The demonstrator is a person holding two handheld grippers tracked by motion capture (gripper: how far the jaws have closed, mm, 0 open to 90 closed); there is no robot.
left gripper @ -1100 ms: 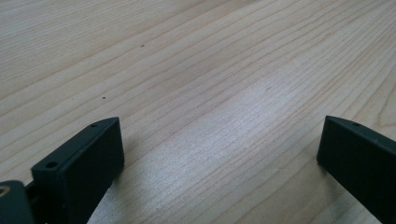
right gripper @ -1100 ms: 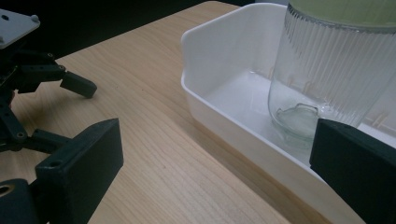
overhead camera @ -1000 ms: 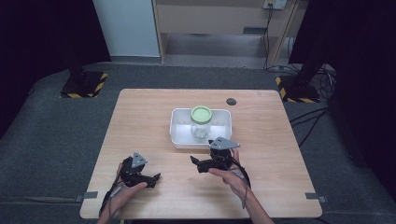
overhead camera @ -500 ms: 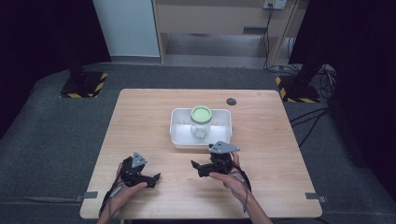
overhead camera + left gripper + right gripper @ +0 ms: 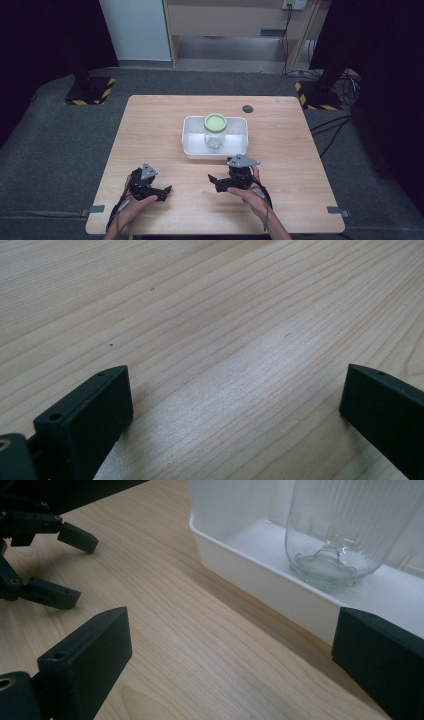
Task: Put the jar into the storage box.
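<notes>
A clear glass jar (image 5: 215,136) with a pale green lid (image 5: 215,121) stands upright in a white tray (image 5: 189,145) at the middle of the wooden table (image 5: 300,150). My right gripper (image 5: 213,183) rests open just in front of the tray, pointing left. In the right gripper view its jaws (image 5: 230,655) stand wide apart over bare wood, with the tray's wall (image 5: 260,585) and the jar's ribbed base (image 5: 345,535) ahead to the right. My left gripper (image 5: 166,193) lies open near the front left of the table. Only wood grain lies between its jaws (image 5: 235,405).
A small dark disc (image 5: 247,108) sits on the table behind the tray to the right. Tape marks (image 5: 97,208) sit at the front corners. In the right gripper view, the left gripper (image 5: 45,555) lies farther off at upper left.
My right gripper has drawn back a little from the tray toward the front edge. The left gripper, jar and tray have stayed put.
</notes>
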